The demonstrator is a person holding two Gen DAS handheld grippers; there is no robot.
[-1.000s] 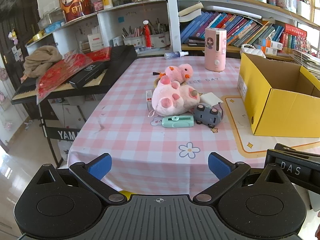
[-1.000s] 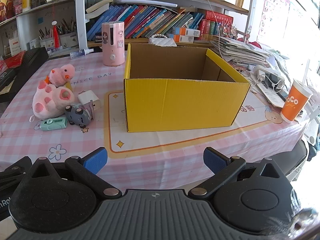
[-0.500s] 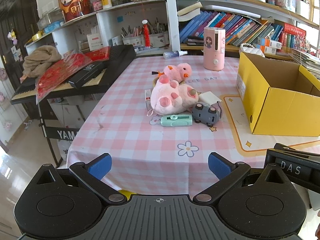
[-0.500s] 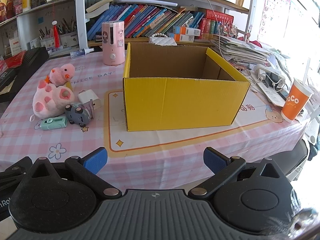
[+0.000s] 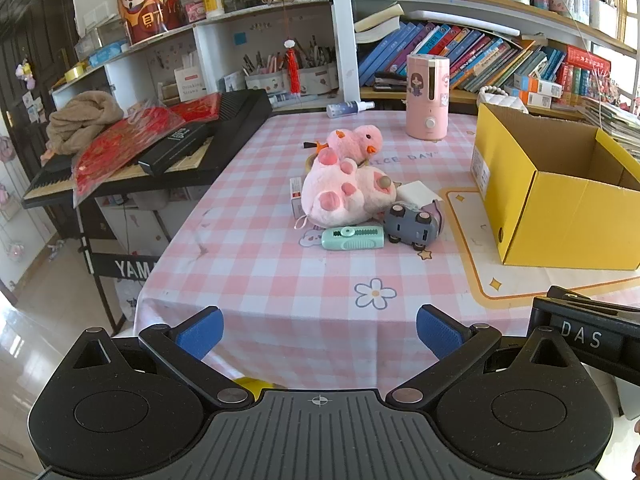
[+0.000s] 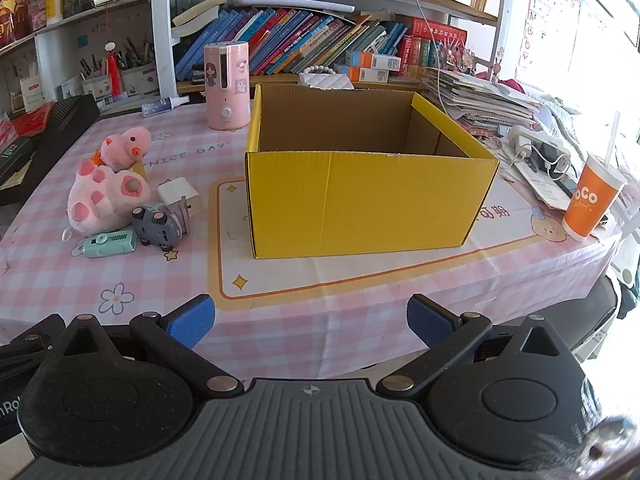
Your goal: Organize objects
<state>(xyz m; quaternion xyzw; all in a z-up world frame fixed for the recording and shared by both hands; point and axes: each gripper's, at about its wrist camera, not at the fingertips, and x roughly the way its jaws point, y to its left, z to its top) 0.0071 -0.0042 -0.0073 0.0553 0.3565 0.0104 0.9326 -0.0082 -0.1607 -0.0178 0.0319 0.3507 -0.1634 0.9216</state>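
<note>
The left gripper (image 5: pixel 318 330) is creeping closer toward the toys (image 5: pixel 347 188) lying at twelve o'clock. Both it and the right gripper (image 6: pixel 310 320) are gaping wide, holding nothing, the yellow box (image 6: pixel 366 196) sitting beyond.

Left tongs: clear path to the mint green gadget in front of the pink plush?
Probably yes. The left tongs are open and empty, and only bare tablecloth lies before the mint green gadget. The grey toy car crowds its right end, the pink plush sits behind.
</note>
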